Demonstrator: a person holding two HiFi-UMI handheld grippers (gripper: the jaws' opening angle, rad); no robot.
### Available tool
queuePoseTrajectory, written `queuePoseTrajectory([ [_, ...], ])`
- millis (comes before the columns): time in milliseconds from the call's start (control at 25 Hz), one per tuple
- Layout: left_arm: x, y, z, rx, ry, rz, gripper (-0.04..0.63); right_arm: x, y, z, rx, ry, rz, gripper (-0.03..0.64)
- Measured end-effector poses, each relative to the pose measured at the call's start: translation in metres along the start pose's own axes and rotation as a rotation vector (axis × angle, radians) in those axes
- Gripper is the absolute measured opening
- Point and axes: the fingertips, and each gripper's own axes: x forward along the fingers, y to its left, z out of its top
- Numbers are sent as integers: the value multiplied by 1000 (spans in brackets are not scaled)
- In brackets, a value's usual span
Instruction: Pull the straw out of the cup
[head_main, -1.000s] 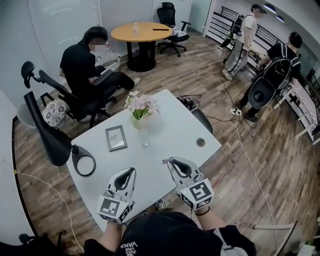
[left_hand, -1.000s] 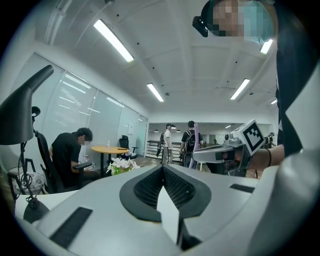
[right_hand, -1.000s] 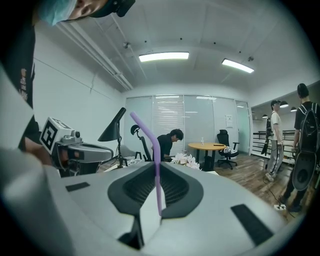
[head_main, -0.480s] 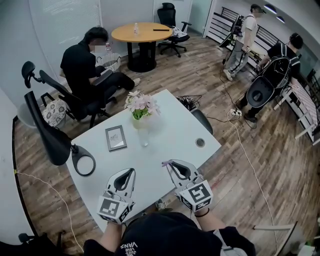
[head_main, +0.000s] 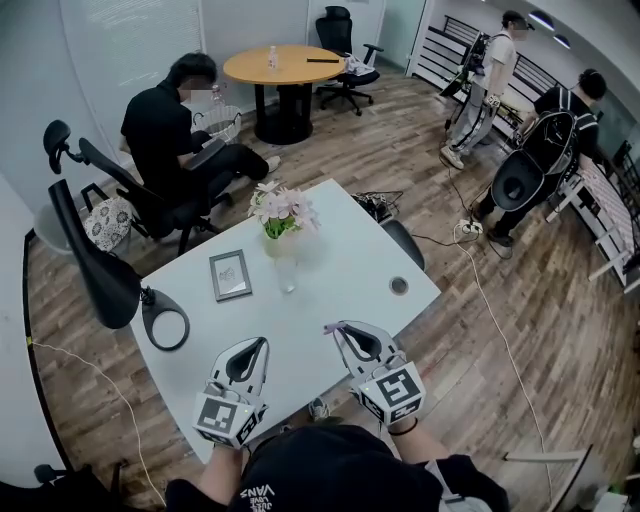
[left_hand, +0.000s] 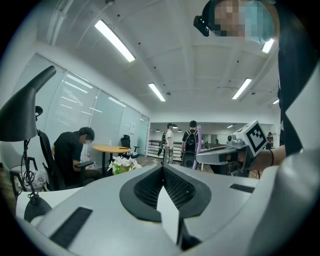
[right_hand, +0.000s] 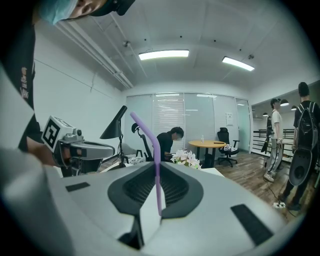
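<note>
My right gripper (head_main: 340, 327) hovers over the near part of the white table (head_main: 340, 260), shut on a purple bendy straw (right_hand: 157, 167) that stands up between its jaws with the bent end leaning left. In the head view only the straw's tip (head_main: 329, 327) shows at the jaw ends. The clear cup (head_main: 287, 276) stands further back on the table, just in front of the flowers, well apart from both grippers. To the left of the right one, my left gripper (head_main: 262, 343) is shut with nothing in it. From the left gripper view the straw (left_hand: 198, 141) shows at the right.
A vase of pale flowers (head_main: 283, 214), a grey picture frame (head_main: 230, 275) and a black desk lamp (head_main: 112, 285) stand on the table. A round cable hole (head_main: 399, 286) sits near its right edge. A person (head_main: 165, 130) sits behind; two others stand at the back right.
The right gripper with the straw has drifted very slightly toward me. The left gripper has kept still.
</note>
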Motion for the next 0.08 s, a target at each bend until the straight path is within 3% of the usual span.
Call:
queuePoseTrajectory([
  [80,0,1,-1,-1,0,1,11,1,0,-1,0,-1,-1,41],
])
